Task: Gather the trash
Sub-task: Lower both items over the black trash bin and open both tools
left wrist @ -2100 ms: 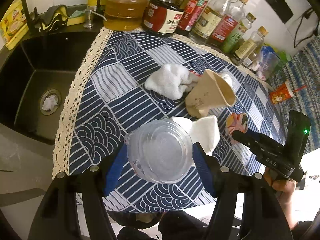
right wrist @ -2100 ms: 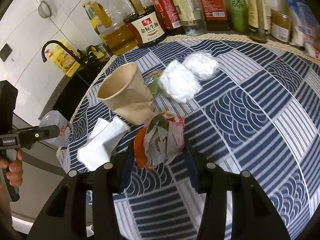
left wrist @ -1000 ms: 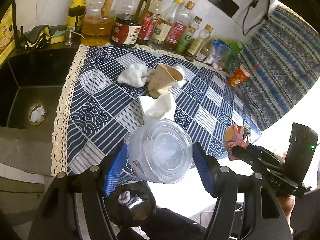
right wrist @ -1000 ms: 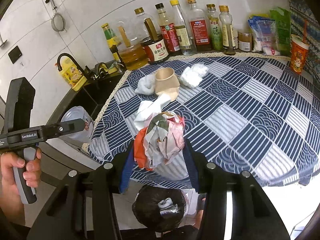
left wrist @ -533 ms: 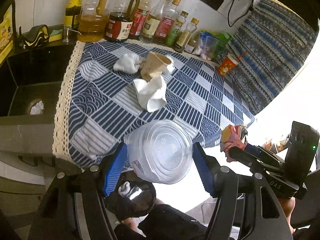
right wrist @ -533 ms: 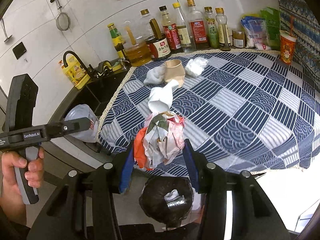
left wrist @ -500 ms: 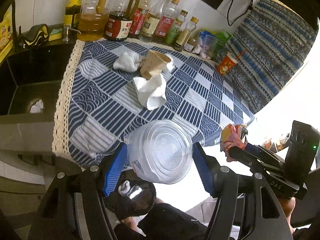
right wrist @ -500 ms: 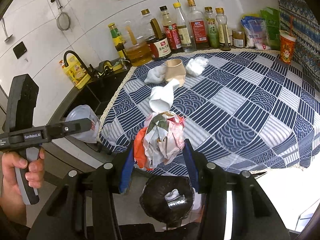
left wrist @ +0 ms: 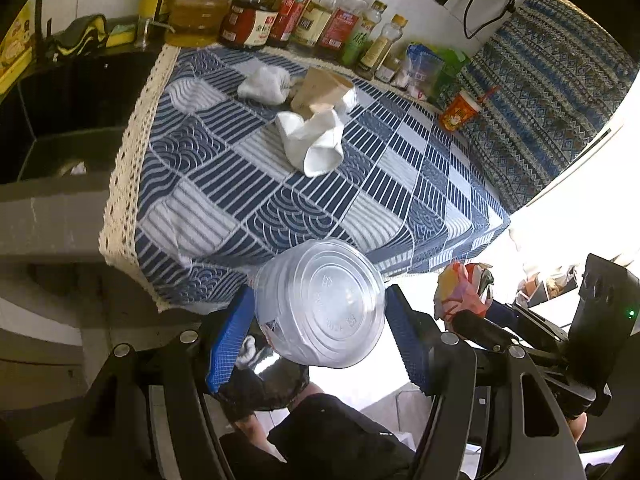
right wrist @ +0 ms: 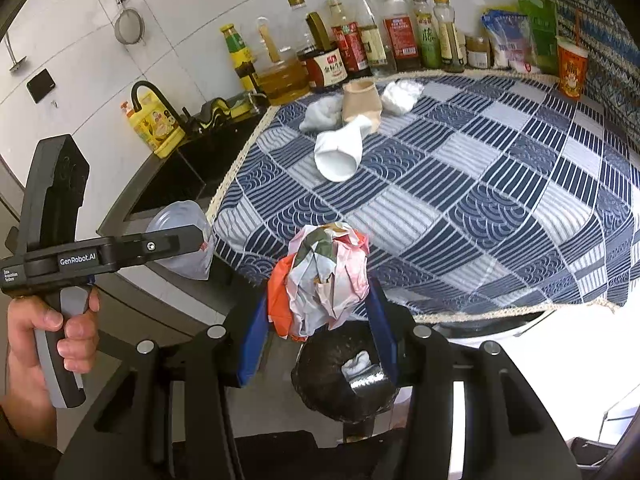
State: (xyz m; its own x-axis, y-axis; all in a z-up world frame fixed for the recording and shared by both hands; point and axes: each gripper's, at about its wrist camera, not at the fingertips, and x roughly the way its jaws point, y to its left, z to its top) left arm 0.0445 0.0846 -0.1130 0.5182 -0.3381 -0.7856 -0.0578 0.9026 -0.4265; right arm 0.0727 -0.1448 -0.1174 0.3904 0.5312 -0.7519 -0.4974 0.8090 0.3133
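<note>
While the left claw [left wrist: 320, 332] clasps a clear cup [left wrist: 322, 302], the right claw [right wrist: 318, 320] pinches crumpled paper [right wrist: 322, 276].

White tiled wall [right wrist: 180, 20] fills the upper left of the right wrist view, with a mesh strainer [right wrist: 129, 26] hanging on it and a dark wall plate [right wrist: 40, 85] lower left. A black faucet [right wrist: 154, 98] arches over a dark sink [left wrist: 68, 112]. A blue patterned tablecloth [right wrist: 500, 184] with a lace edge covers the counter. Condiment bottles [right wrist: 360, 44] line the wall. A blue patterned curtain [left wrist: 560, 92] hangs at upper right beside bright glare.
</note>
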